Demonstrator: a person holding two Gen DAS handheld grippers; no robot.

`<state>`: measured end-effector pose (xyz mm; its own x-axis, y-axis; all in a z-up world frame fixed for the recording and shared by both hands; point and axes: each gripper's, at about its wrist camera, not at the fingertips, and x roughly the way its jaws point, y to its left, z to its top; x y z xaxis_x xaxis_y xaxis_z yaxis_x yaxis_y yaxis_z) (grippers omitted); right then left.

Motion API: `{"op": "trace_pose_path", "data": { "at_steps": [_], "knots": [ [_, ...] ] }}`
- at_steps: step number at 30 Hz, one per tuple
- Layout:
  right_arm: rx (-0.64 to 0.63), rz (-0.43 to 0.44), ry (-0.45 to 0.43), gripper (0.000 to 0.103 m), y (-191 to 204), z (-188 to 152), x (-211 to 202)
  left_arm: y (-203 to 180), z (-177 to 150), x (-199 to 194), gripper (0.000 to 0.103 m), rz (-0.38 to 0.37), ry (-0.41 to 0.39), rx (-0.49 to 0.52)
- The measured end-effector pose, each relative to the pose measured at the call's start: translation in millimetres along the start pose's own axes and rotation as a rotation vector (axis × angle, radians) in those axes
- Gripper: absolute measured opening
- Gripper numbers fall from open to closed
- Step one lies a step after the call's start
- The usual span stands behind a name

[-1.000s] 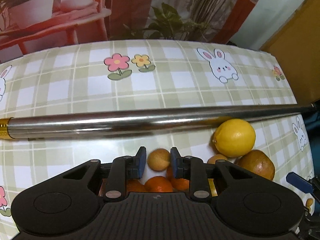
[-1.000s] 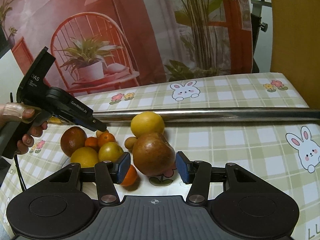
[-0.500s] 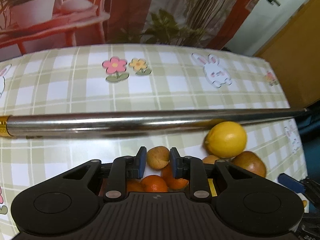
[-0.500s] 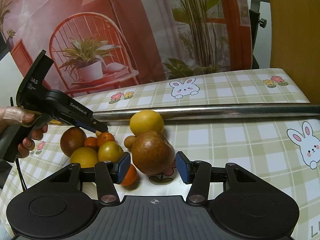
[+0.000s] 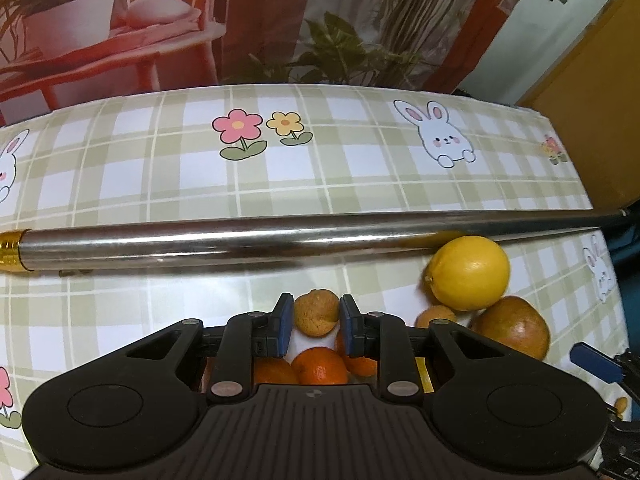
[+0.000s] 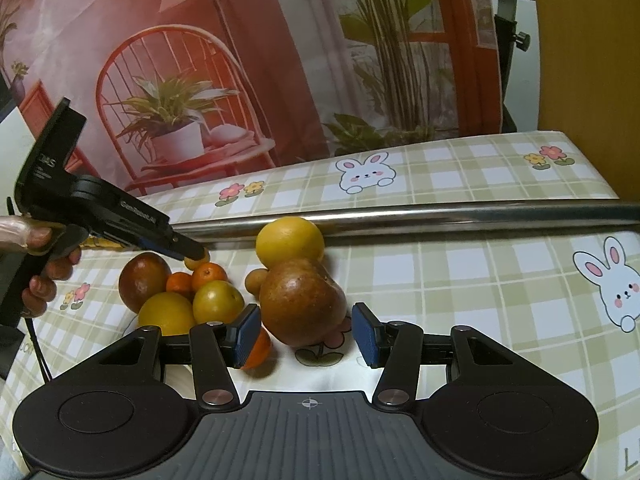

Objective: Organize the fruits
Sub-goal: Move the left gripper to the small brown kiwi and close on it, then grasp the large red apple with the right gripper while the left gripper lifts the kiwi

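Fruit heap before a rod on the table.

A metal rod [image 6: 440,216] lay across the tablecloth [image 6: 460,280]. Just before it sat a lemon [image 6: 290,242], with a large pear [image 6: 304,306] nearer the camera, touching it. Left of these clustered tangerines [image 6: 208,276] and other round fruits [image 6: 218,302].

Bench [image 6: 460,280] wore a green-and-white check cloth w/ bunny and flower prints. Behind it hung a printed backdrop [image 6: 280,60]: red chair, potted plant, tall palm stems. Far right stood an orange-brown panel [image 6: 588,40], w/ a strip of white wall [image 5: 532,40] beside it. Light was warm, indoor.
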<state>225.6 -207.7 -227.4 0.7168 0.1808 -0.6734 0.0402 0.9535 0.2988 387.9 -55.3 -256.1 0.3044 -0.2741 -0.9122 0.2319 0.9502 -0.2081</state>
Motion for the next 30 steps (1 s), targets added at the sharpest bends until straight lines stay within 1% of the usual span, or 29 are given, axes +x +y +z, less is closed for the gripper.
{"op": "trace_pose_path", "data": {
  "at_steps": [4, 9, 16, 22, 26, 30],
  "knots": [
    [0.007, -0.004, 0.002, 0.047, -2.8, -0.3, 0.7, 1.7, 4.1, 2.2, 0.027, 0.001, 0.001, -0.014],
    [0.014, -0.002, 0.005, 0.047, -5.3, -1.1, 1.9, 2.6, 4.7, 8.6, 0.031, -0.019, 0.021, -0.025],
    [0.016, -0.005, 0.007, 0.047, -6.9, -1.0, 2.7, -3.1, 0.7, 8.7, 0.028, 0.004, -0.003, 0.008],
    [0.030, -0.005, 0.011, 0.047, -10.2, -1.8, 3.9, -2.8, -7.2, -10.4, 0.028, -0.020, -0.057, 0.024],
    [0.042, 0.003, 0.011, 0.047, -11.5, -1.5, 5.8, 1.1, -11.3, -27.8, 0.028, -0.055, -0.087, 0.014],
    [0.044, 0.011, 0.011, 0.050, -9.9, -0.5, 7.3, 4.9, -19.6, -47.0, 0.028, -0.072, -0.120, 0.014]
  ]
}}
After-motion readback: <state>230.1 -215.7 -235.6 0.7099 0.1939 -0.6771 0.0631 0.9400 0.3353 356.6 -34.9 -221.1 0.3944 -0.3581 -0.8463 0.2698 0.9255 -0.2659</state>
